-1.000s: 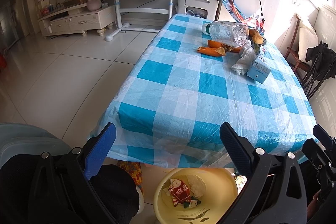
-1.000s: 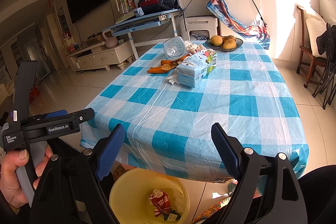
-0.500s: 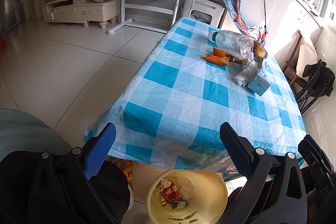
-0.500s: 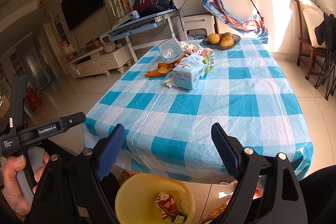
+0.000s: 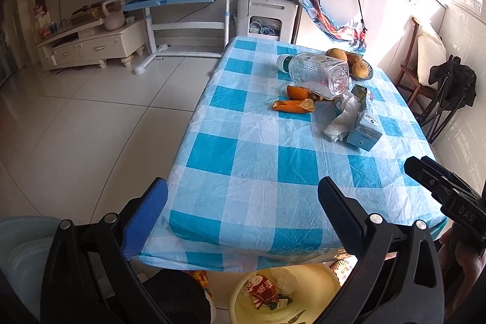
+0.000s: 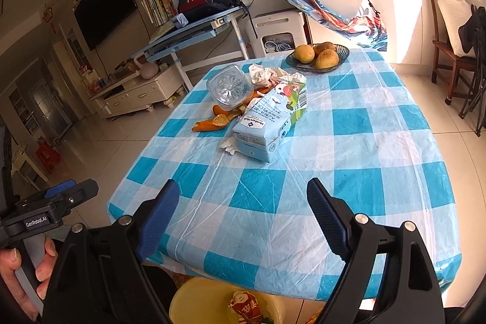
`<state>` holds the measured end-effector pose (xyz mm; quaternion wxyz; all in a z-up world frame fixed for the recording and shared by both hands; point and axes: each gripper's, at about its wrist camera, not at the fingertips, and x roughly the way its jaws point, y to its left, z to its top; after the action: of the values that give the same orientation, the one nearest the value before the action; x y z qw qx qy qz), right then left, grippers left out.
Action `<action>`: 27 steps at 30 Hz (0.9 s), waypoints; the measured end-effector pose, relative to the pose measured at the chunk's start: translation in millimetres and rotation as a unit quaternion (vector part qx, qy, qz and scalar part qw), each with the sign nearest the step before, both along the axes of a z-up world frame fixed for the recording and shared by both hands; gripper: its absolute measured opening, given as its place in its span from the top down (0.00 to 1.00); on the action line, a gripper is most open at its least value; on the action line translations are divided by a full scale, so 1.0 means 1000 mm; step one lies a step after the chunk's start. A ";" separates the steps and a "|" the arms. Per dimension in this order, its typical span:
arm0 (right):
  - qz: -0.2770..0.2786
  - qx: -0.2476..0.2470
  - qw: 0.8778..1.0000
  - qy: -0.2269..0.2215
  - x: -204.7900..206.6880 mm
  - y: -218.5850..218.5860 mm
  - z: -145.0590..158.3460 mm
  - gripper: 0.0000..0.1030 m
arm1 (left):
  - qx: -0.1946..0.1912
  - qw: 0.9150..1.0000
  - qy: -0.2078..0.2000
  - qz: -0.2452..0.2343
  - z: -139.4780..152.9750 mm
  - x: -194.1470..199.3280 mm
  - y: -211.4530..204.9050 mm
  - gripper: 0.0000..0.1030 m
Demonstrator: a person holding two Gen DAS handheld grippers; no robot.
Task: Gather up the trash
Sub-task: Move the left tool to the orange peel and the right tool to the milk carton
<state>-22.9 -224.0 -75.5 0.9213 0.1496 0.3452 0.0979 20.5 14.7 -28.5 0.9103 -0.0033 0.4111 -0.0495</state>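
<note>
Trash (clear plastic bottle, blue milk carton, orange peels, crumpled tissue) lay mid-table on blue checked plastic cloth; left gripper and right gripper both gaped empty.

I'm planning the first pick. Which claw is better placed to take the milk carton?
Right, probably. The milk carton lies almost straight ahead of the open right claw; from the open left claw it sits off to the right, behind the crumpled tissue.
</note>
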 end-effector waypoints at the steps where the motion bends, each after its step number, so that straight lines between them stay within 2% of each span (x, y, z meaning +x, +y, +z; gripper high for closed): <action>1: -0.001 0.006 1.000 0.003 0.008 0.000 -0.001 0.20 | 0.002 1.000 0.006 -0.010 0.000 0.009 -0.001 0.07; 6: -0.019 0.023 0.999 0.023 0.053 -0.002 -0.010 0.20 | 0.031 0.998 0.023 -0.042 -0.007 0.051 -0.008 0.07; 9: -0.027 0.027 0.999 0.035 0.074 -0.005 -0.018 0.20 | 0.033 0.997 0.032 -0.055 -0.012 0.072 -0.011 0.07; 13: -0.026 0.025 0.998 0.044 0.092 -0.010 -0.026 0.20 | 0.027 0.996 0.045 -0.077 -0.021 0.099 -0.021 0.07; 16: -0.015 0.024 0.998 0.056 0.096 -0.017 -0.029 0.20 | 0.037 0.994 0.042 -0.097 -0.028 0.118 -0.033 0.07; 22: 0.009 0.023 0.995 0.094 0.101 -0.040 -0.027 0.30 | 0.052 0.990 0.042 -0.126 -0.043 0.148 -0.056 0.07; 25: 0.018 0.014 0.993 0.119 0.105 -0.053 -0.026 0.36 | 0.067 0.985 0.029 -0.156 -0.047 0.156 -0.071 0.07; 27: 0.021 0.009 0.991 0.128 0.109 -0.061 -0.026 0.37 | 0.081 0.981 0.026 -0.175 -0.051 0.160 -0.081 0.07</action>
<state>86.2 -284.9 -101.6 0.8658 0.1621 0.4626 0.1002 180.9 -66.6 -79.1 0.8741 0.1408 0.4311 -0.1741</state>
